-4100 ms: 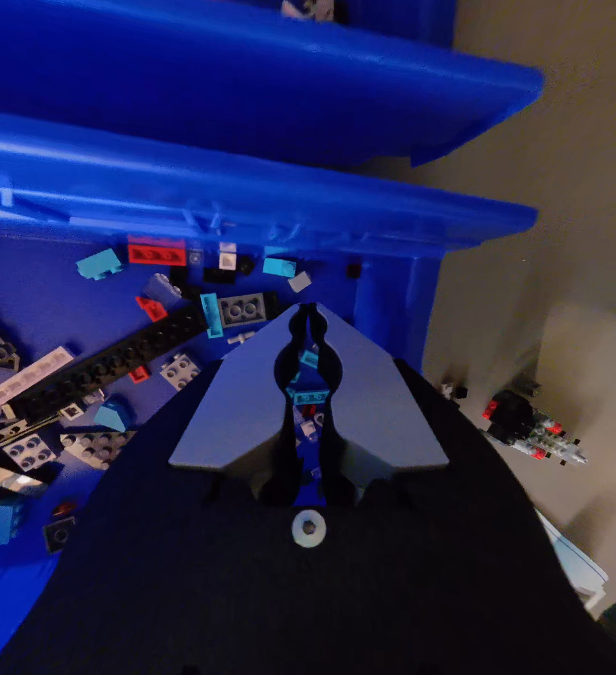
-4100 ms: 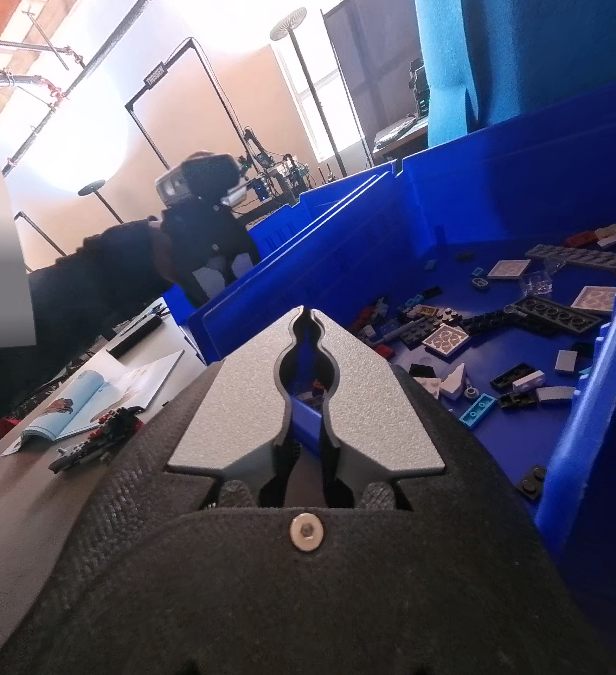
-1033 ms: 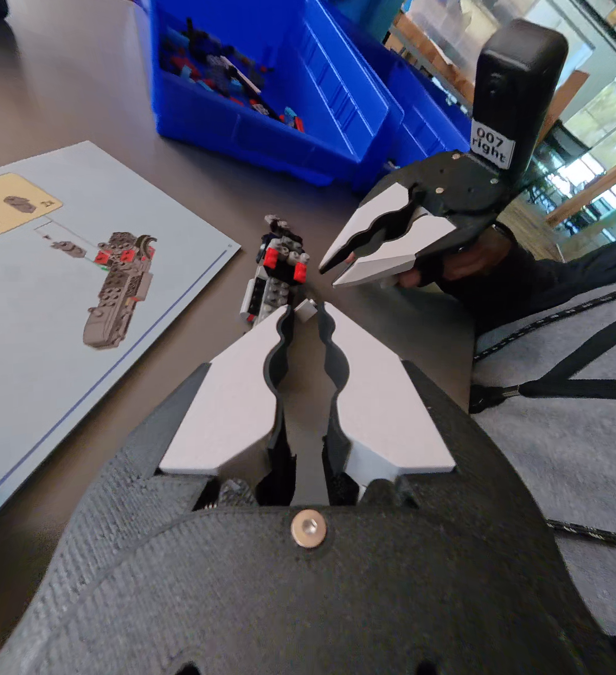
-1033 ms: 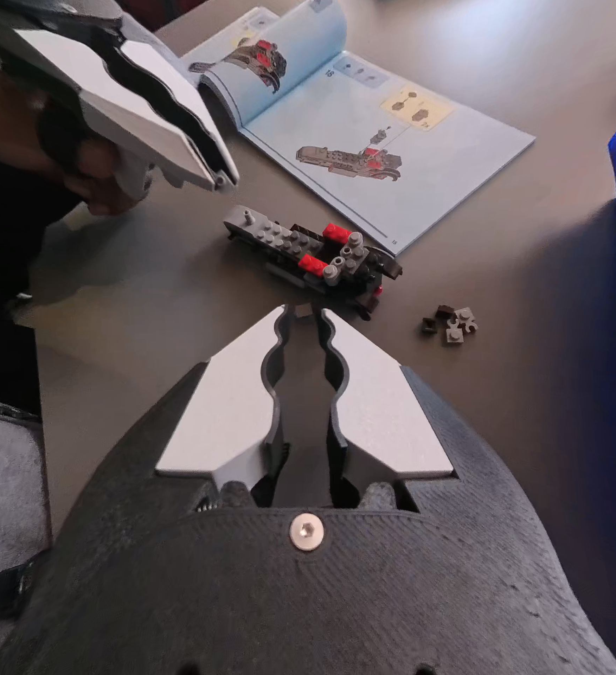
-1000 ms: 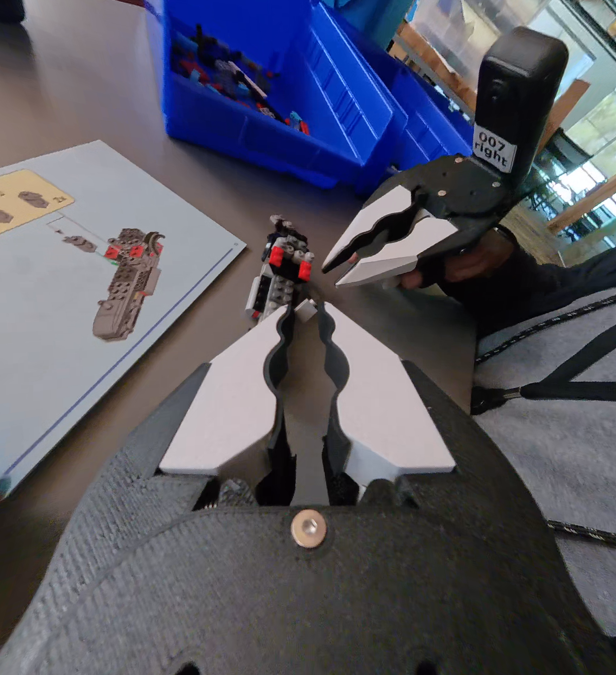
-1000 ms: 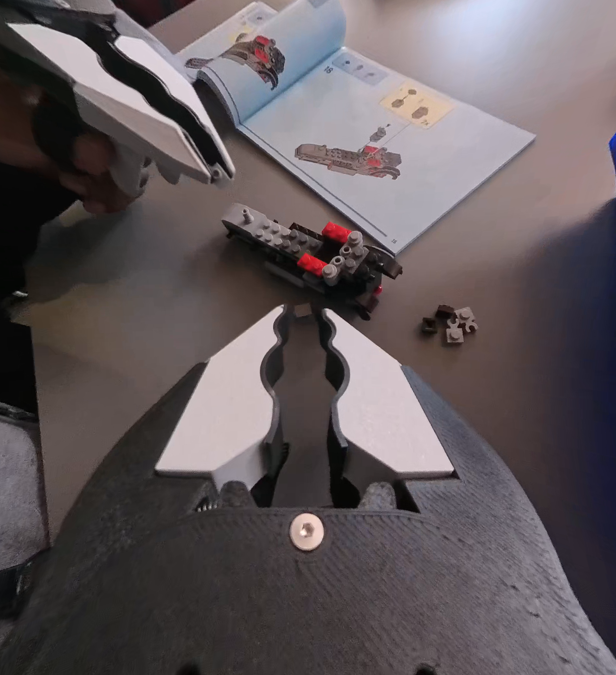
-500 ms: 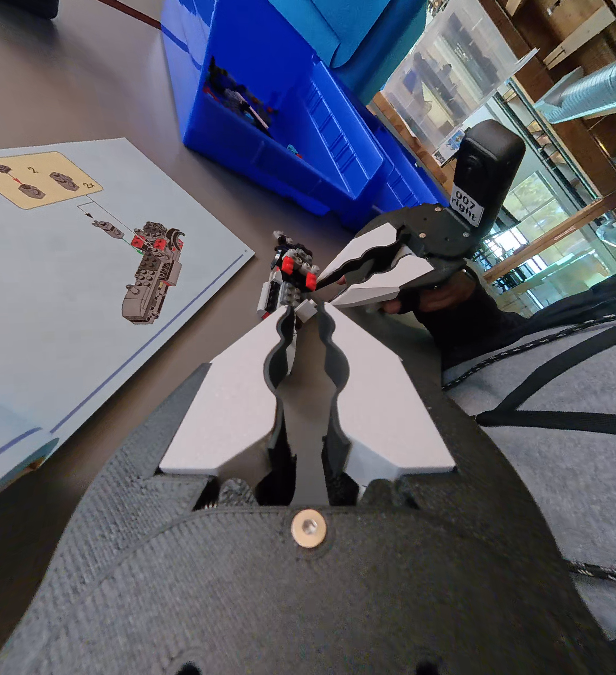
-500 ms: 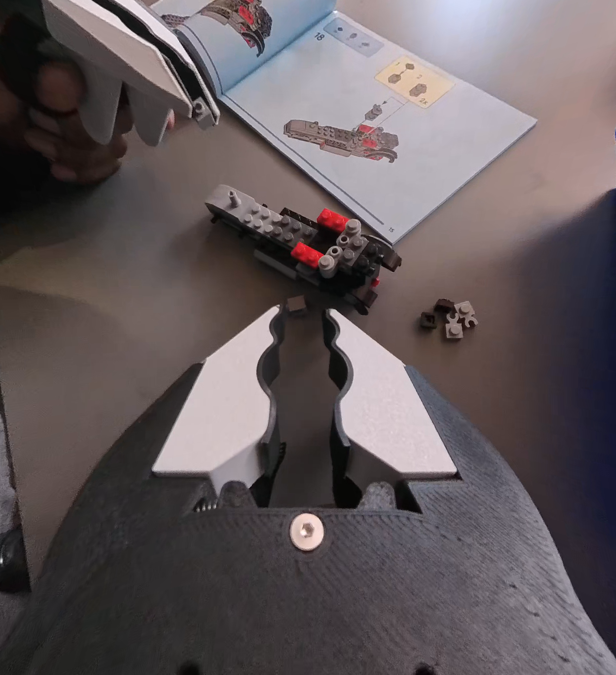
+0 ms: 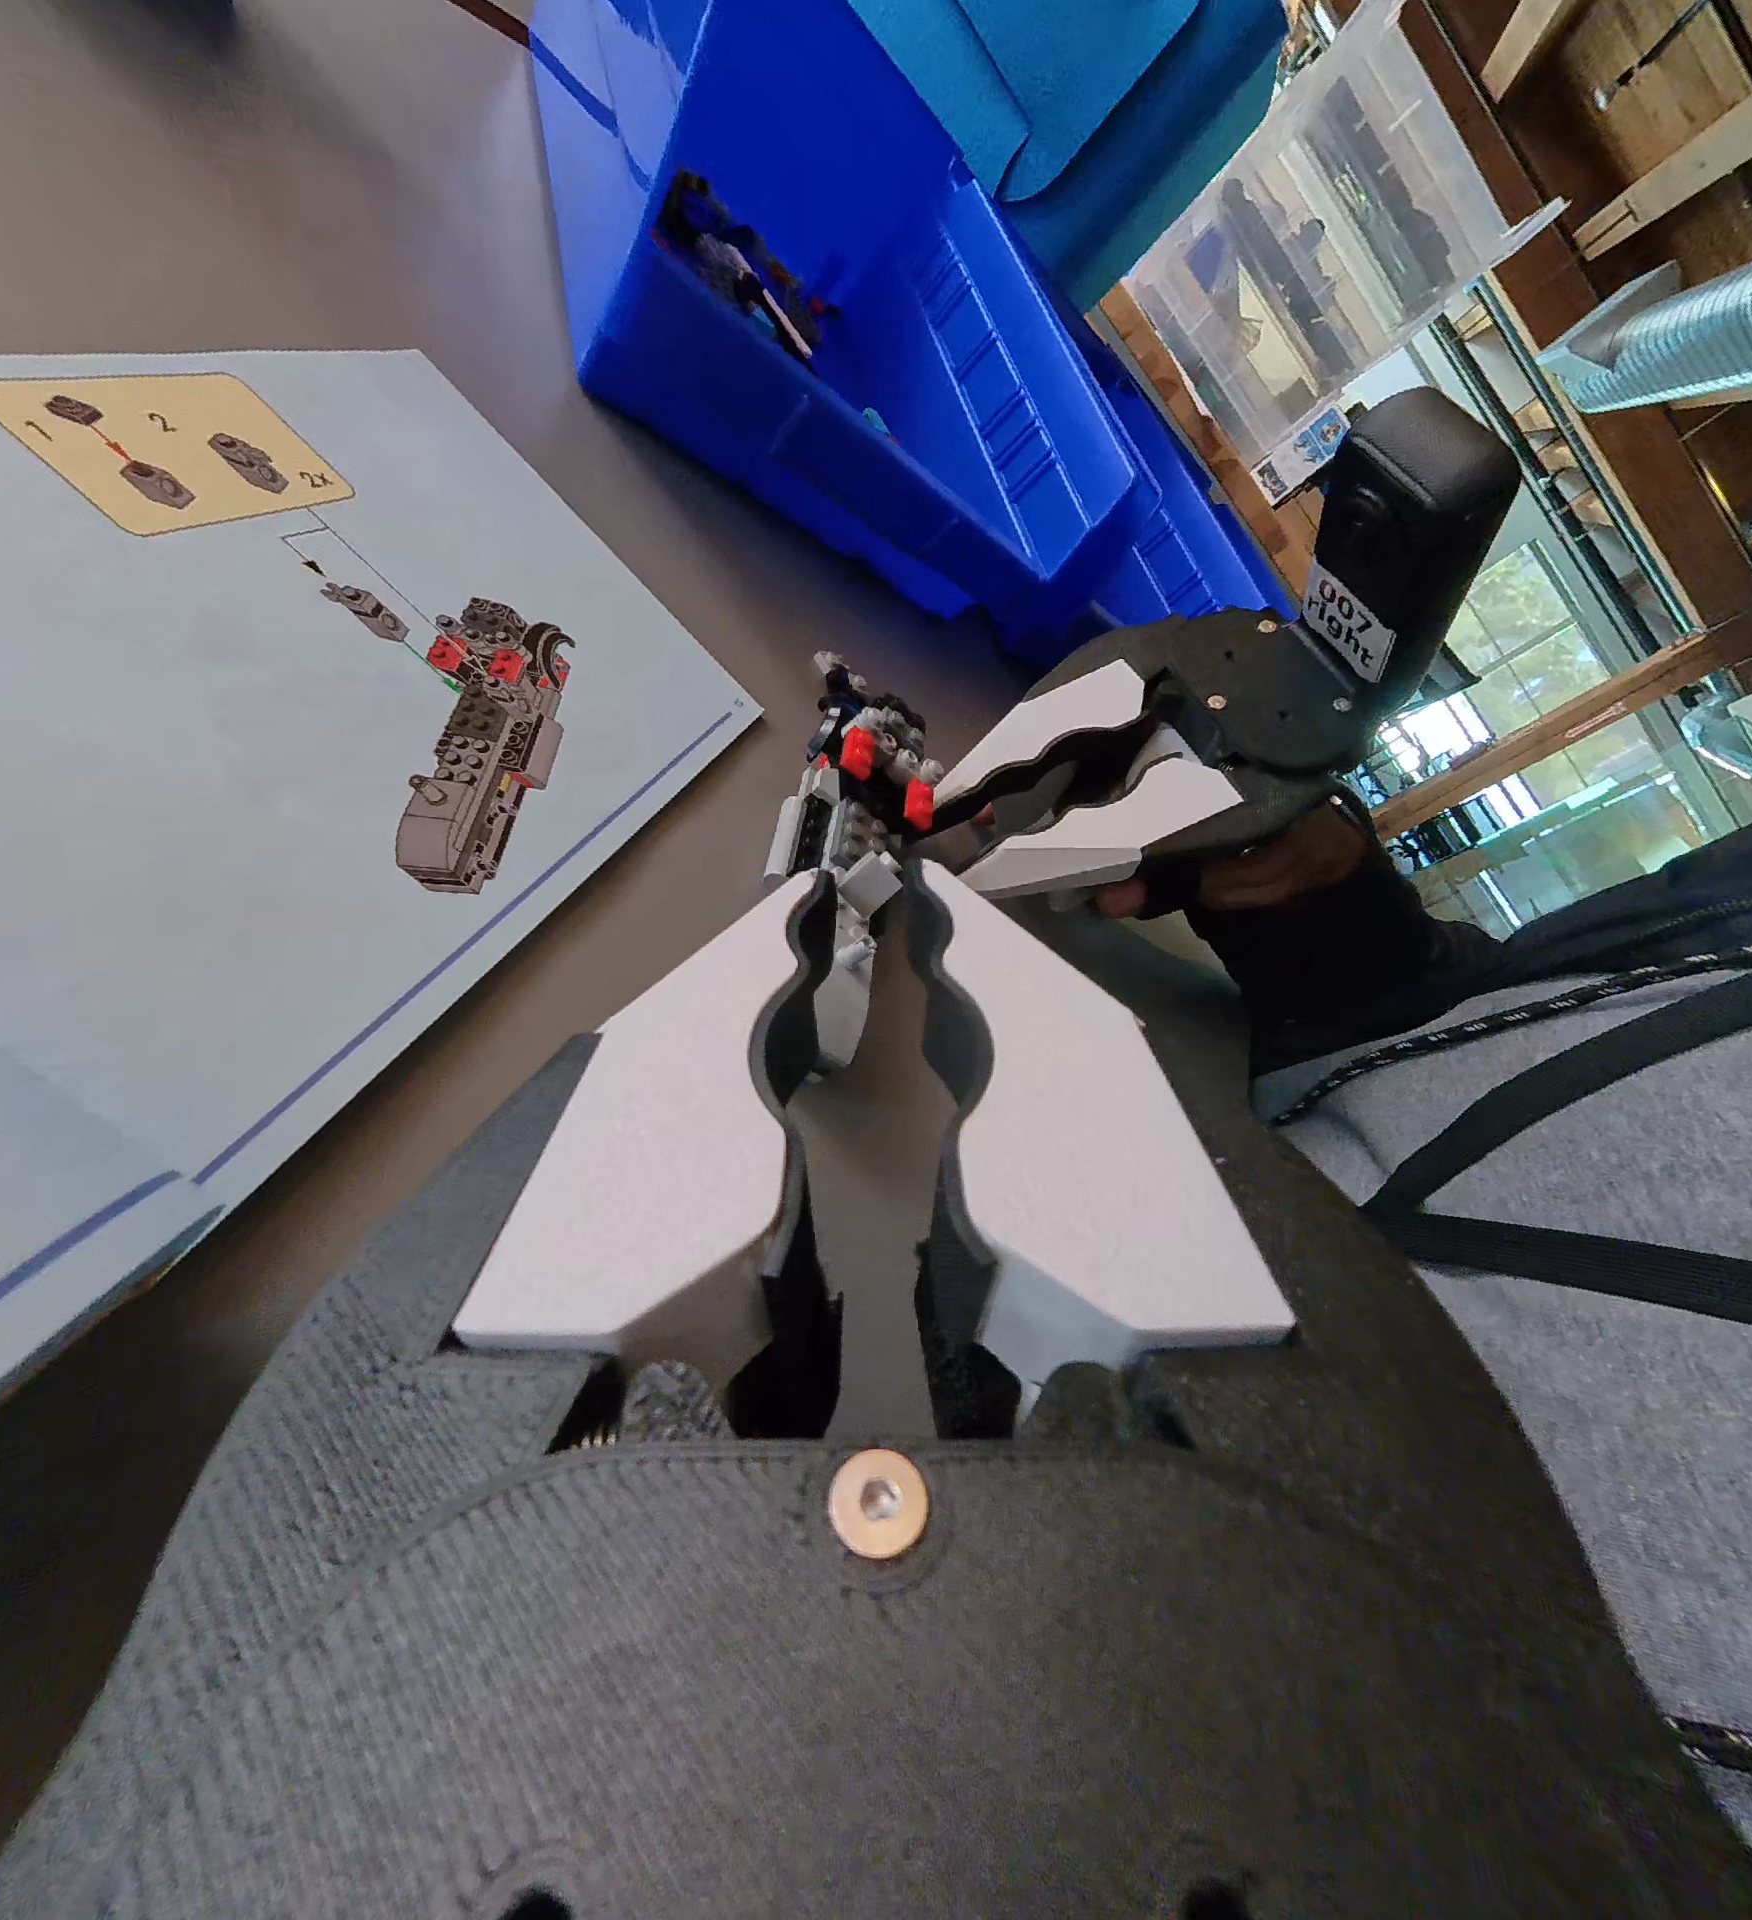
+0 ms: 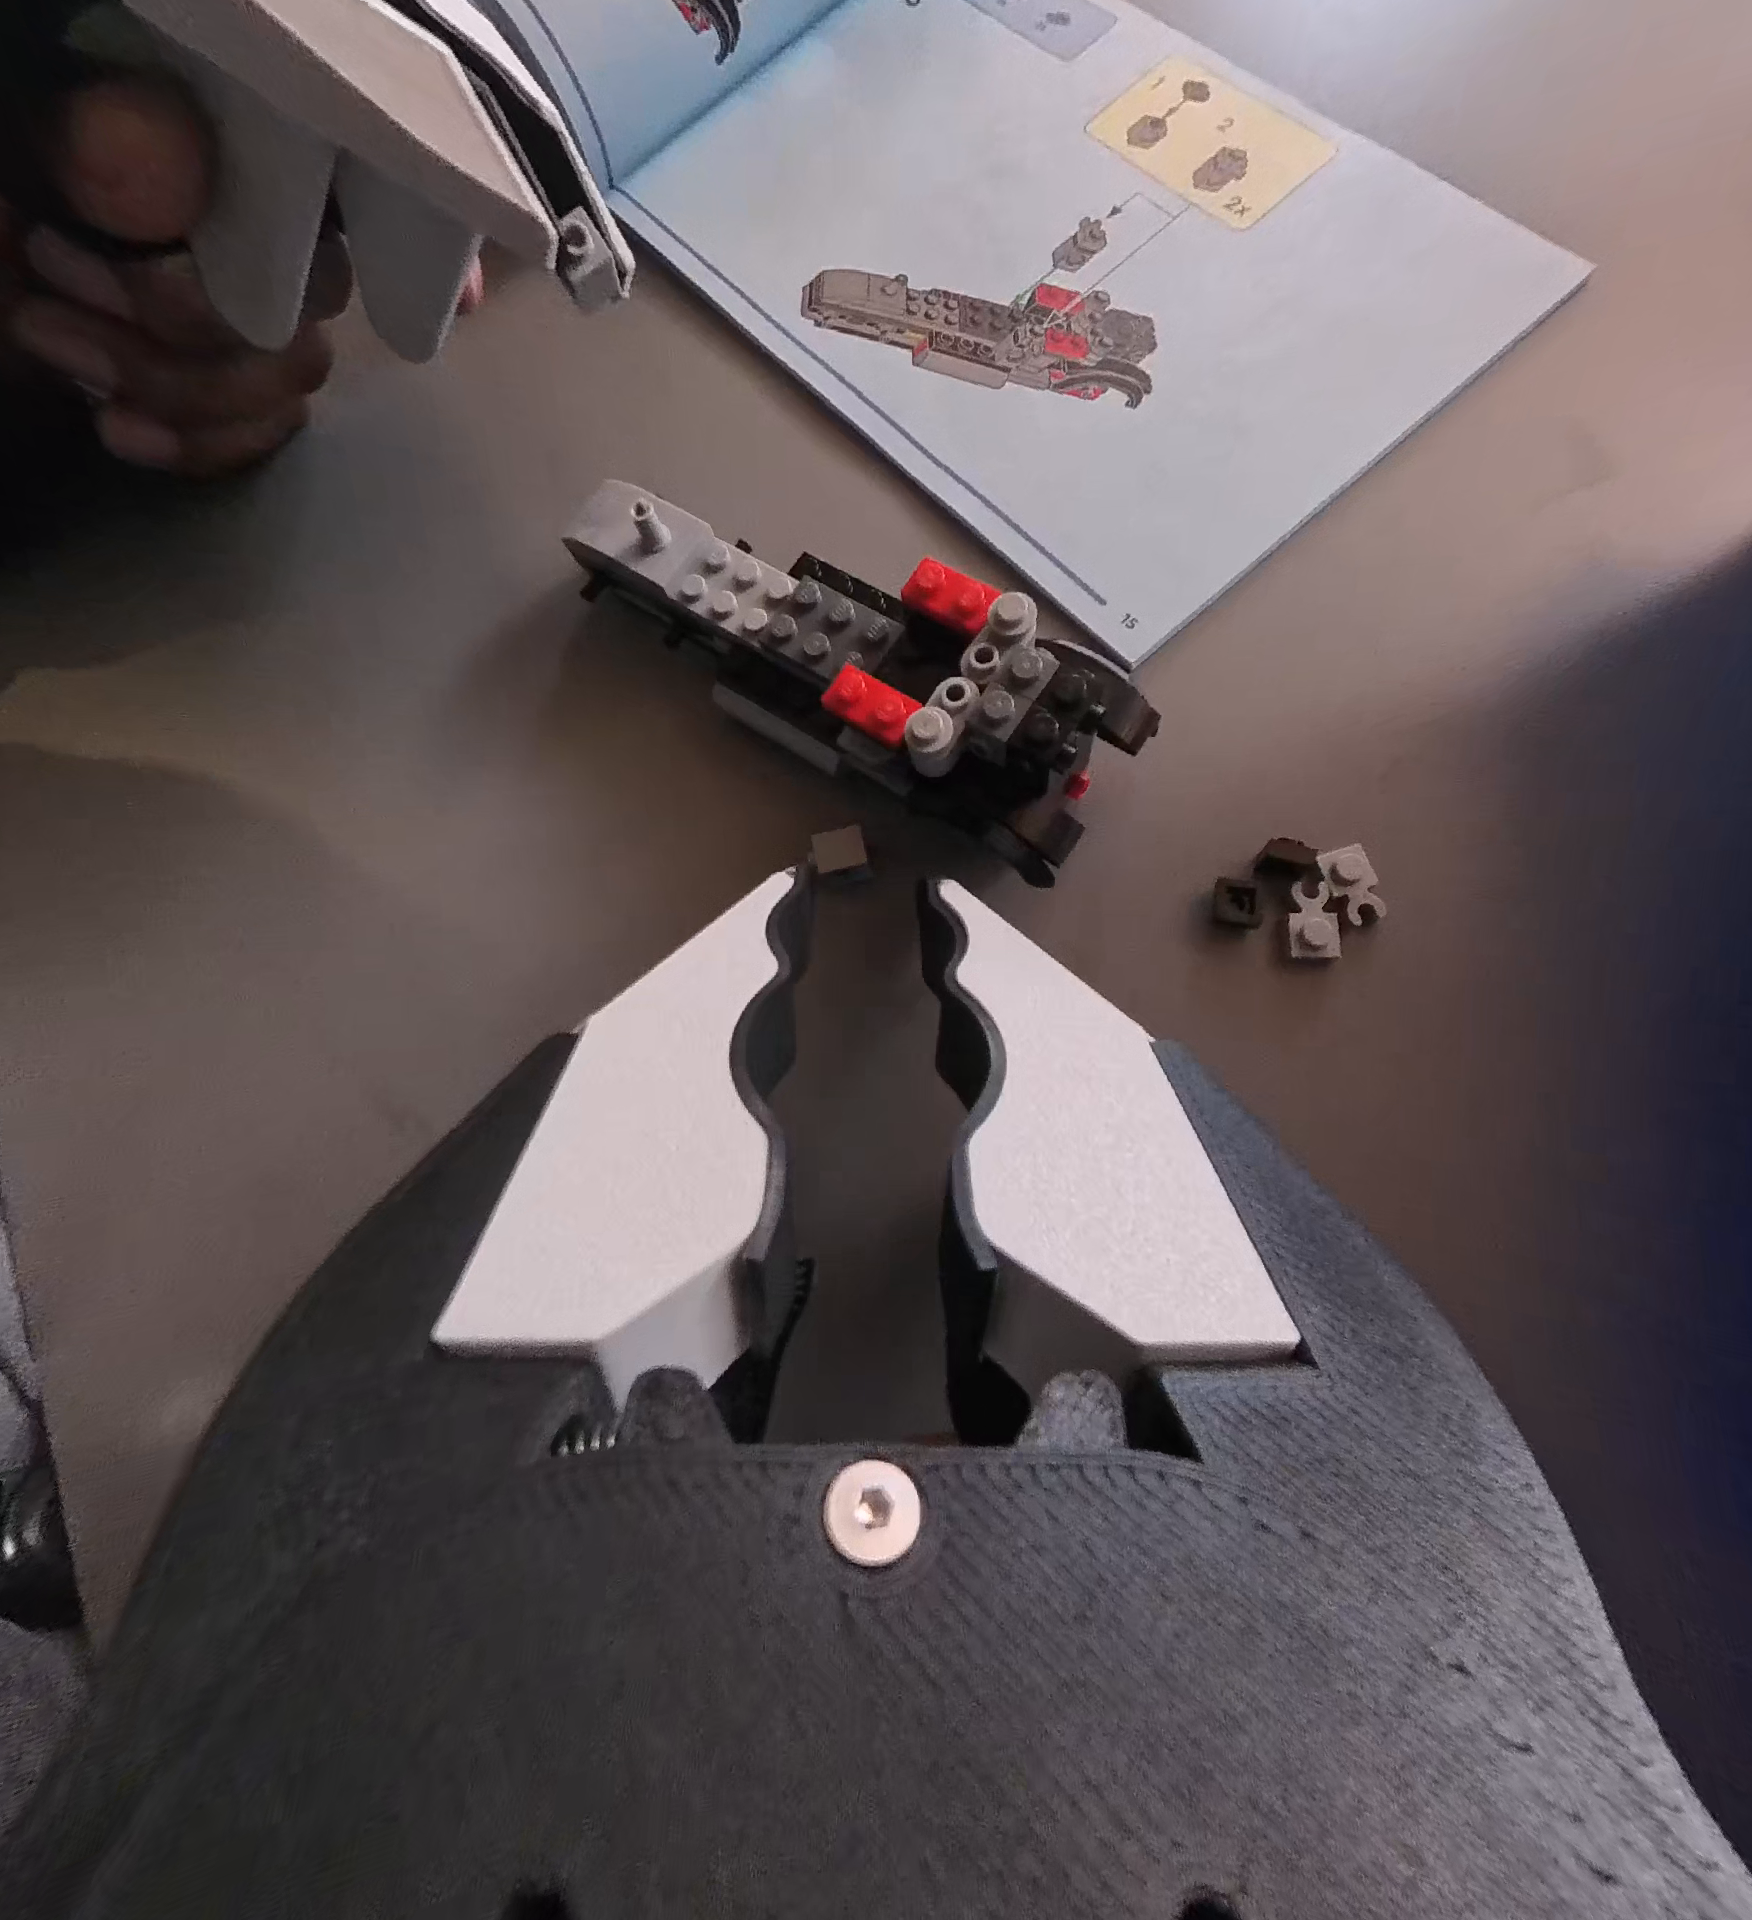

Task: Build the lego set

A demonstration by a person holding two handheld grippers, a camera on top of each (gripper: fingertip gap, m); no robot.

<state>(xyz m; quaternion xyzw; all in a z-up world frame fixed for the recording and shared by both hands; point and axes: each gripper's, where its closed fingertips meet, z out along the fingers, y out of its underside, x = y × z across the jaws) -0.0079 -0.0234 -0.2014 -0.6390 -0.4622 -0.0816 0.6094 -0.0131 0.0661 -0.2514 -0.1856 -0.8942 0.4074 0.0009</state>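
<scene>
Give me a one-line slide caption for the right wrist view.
Right gripper, fingers open, nears the part-built lego model beside the open instruction booklet; left gripper carries a small grey piece.

we see the lego model [image 10: 851, 675] on the table [image 10: 332, 935], the instruction booklet [image 10: 1163, 312] just behind it, loose small pieces [image 10: 1298, 899] to its right, and, in the left wrist view, the bins [image 9: 851, 343] beyond the booklet's far edge.

Left gripper [image 9: 867, 883] pinches a small grey brick [image 9: 870, 883] at its tips, just before the lego model [image 9: 856, 774]. Right gripper [image 9: 965, 836], slightly parted, seems to touch the model's far side. Open instruction booklet [image 9: 228, 727] lies left.
</scene>
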